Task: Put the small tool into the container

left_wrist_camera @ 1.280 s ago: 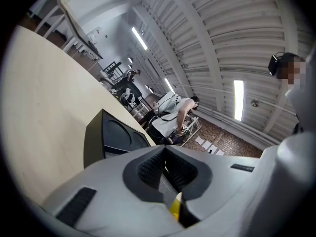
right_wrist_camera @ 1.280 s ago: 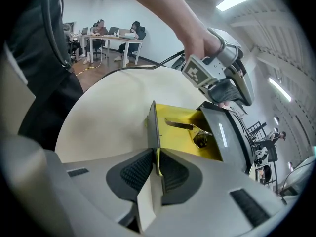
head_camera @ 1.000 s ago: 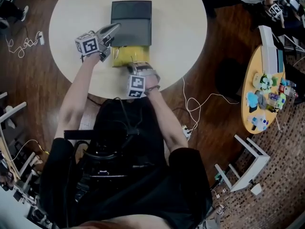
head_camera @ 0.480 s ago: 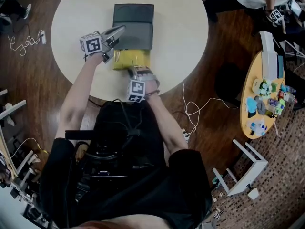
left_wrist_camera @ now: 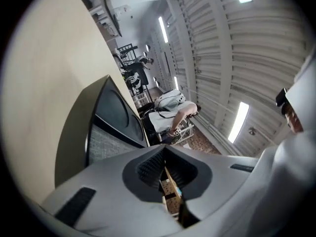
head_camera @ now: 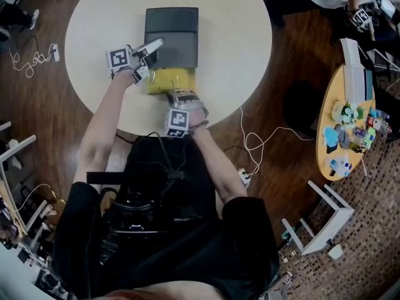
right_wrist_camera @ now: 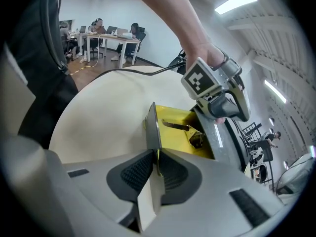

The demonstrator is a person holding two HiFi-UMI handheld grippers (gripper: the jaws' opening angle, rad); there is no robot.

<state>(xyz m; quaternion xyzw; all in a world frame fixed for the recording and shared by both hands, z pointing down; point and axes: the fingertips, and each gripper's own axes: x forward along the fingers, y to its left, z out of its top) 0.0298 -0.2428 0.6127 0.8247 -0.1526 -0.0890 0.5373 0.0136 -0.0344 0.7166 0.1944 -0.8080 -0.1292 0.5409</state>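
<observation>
Head view: yellow container (head_camera: 167, 80) partly hidden

small tool (right_wrist_camera: 176, 126): just a thin dark sliver, can't tell what kind tbh
yellow container (right_wrist_camera: 173, 138): near wall's lower end buried between right gripper (right_wrist_camera: 157, 154) pads
dark box (head_camera: 172, 33): corner under left gripper (head_camera: 155, 43)
side table (head_camera: 326, 112) clutter: way too tiny

A round pale table (head_camera: 231, 30) carries a dark grey case (head_camera: 172, 33) and, touching its near edge, a yellow box (head_camera: 170, 80).
</observation>
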